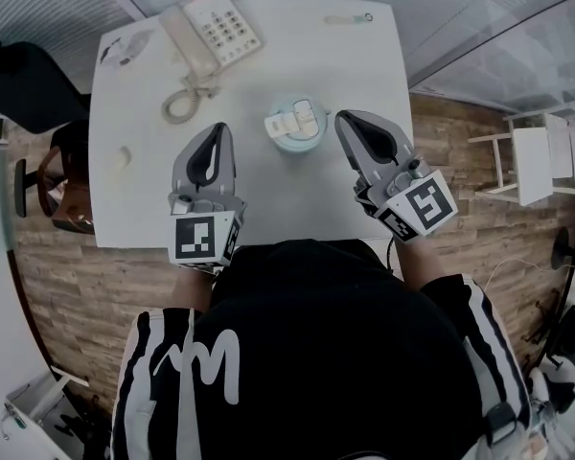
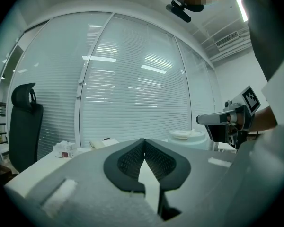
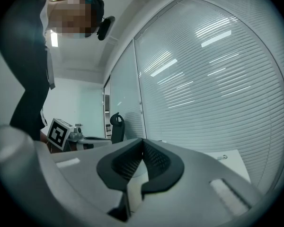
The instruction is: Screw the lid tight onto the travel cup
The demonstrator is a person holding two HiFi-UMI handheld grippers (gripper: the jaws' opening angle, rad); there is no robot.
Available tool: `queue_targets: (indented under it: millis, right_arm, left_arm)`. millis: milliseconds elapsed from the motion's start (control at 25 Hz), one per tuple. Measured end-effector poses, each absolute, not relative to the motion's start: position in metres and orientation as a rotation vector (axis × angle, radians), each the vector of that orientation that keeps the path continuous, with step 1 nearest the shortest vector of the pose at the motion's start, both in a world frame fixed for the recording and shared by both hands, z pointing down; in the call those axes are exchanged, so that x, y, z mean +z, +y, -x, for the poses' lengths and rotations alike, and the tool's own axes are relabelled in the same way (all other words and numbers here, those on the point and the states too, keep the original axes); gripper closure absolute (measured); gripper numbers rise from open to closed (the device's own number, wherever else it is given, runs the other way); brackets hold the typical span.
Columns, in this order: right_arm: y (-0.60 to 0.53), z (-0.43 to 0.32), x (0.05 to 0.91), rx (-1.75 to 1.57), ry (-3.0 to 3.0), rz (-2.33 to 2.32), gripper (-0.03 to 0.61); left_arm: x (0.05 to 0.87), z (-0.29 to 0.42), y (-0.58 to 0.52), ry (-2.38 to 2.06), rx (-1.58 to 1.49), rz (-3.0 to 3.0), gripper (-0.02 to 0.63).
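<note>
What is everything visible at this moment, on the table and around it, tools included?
table: one, white, centre.
travel cup: one, pale blue, mid-table, lid on top.
telephone: one, white, far left corner.
crumpled packet: one, white, left of telephone.
small scrap: one, white, table's left edge.
small object: one, pale, far edge, unidentifiable.
office chair: one, black, left of table.
side chair: one, white, right of table.
left tool: one, grey, shut, empty, left of cup.
right tool: one, grey, shut, empty, right of cup.

On the table (image 1: 364,75), the travel cup (image 1: 295,126) stands between the left tongs (image 1: 220,128) and right tongs (image 1: 344,119).
</note>
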State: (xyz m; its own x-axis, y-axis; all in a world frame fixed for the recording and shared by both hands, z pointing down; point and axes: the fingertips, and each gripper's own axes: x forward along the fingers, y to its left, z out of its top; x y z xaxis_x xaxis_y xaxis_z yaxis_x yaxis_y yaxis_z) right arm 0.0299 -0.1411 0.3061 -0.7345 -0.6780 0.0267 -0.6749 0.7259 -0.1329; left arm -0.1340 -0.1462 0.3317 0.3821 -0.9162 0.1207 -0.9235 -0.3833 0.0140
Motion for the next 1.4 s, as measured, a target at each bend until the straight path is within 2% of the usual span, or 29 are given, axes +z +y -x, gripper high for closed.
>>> queue_targets:
  millis: [1400]
  right_arm:
    - [-0.14, -0.035, 0.299, -0.164, 2.902, 1.181, 0.58]
  left_arm:
    - [0.331, 0.129, -0.141, -1.681, 0.155, -2.543, 0.614]
